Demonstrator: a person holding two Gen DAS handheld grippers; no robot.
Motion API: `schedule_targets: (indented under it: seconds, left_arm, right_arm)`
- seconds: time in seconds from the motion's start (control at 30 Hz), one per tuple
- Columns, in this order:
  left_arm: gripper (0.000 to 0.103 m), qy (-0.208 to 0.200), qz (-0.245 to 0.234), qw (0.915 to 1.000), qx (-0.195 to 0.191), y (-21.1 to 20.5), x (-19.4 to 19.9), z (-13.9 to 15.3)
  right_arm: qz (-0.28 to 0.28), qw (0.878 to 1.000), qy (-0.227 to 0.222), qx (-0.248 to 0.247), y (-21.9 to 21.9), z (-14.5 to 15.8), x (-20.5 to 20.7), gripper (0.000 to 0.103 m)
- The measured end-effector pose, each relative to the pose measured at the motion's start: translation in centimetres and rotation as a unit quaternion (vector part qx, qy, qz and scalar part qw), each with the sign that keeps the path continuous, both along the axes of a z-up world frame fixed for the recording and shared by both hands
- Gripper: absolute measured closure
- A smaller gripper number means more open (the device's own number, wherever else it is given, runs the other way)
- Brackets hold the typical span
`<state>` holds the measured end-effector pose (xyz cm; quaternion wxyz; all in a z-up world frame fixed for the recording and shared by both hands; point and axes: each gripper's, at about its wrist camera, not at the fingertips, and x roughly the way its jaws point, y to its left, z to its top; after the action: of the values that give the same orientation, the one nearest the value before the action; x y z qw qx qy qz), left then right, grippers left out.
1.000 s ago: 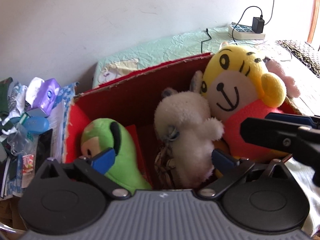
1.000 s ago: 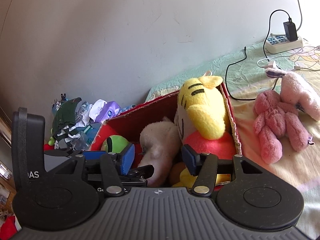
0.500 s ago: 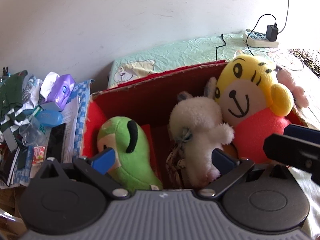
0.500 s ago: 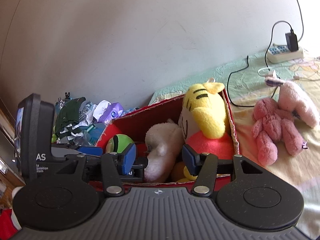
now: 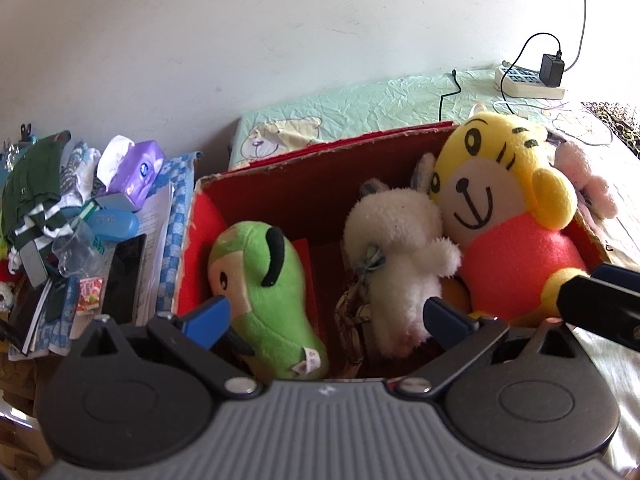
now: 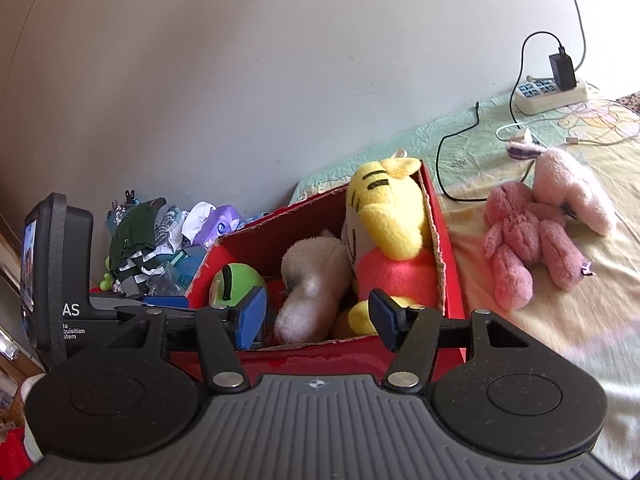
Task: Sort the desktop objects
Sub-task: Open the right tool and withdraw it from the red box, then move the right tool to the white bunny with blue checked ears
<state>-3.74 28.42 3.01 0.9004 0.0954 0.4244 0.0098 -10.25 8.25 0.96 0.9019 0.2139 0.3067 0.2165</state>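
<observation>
Inside the box (image 5: 320,160): frog plush (image 5: 264,292) at left, rabbit plush (image 5: 396,256) mid, tiger plush (image 5: 504,216) at right; bunny plush (image 6: 528,240) lay outside, right of box.

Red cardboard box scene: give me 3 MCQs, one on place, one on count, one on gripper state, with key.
1. Where does the pink plush rabbit lie?
A. inside the red cardboard box
B. on the bedsheet beside the box
C. on the clutter pile

2. How many plush toys sit in the box?
A. one
B. three
C. five

3. How is the left gripper?
A. open, empty
B. shut on a toy
C. out of view

Key: B, it rests outside the box wall; B, green plush toy, white fluffy plush toy, yellow tiger plush; A, fingers spread, nothing between.
</observation>
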Motion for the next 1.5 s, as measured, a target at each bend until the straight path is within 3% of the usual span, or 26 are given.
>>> schedule_targets:
  seconds: [0.37,0.53,0.7,0.83,0.93,1.0,1.2,1.5]
  left_arm:
    - [0.001,0.005,0.015,0.999,-0.042,0.0,-0.9,0.7]
    - [0.001,-0.017,0.023,0.9952,-0.093,-0.6,-1.6,2.2]
    - [0.001,-0.066,0.015,0.9876,-0.142,-3.7,-2.2,4.0]
    - [0.001,-0.069,-0.012,0.9821,-0.175,-7.6,-1.2,4.1]
    - [0.001,-0.05,-0.028,0.9755,-0.213,-10.9,0.0,3.7]
    - [0.001,-0.046,-0.028,0.9744,-0.218,-13.1,0.6,3.4]
    - [0.001,-0.009,-0.057,0.9734,-0.222,-19.1,2.4,1.5]
    - [0.002,0.006,-0.043,0.9652,-0.258,-23.4,6.2,-3.0]
  right_arm:
    - [0.034,0.999,0.027,0.029,-2.0,-1.4,-0.4,0.043]
    - [0.057,0.997,0.038,0.047,-4.6,-2.0,0.3,0.046]
    - [0.061,0.995,0.052,0.062,-8.6,-2.5,1.8,0.047]
    - [0.051,0.994,0.065,0.067,-12.4,-3.0,3.5,0.048]
    - [0.036,0.995,0.068,0.064,-15.7,-3.6,4.7,0.048]
    - [0.023,0.994,0.077,0.072,-18.0,-4.3,5.6,0.047]
    - [-0.011,0.981,0.123,0.15,-24.2,-7.0,8.9,0.048]
    - [-0.019,0.97,0.137,0.201,-27.9,-9.5,13.6,0.053]
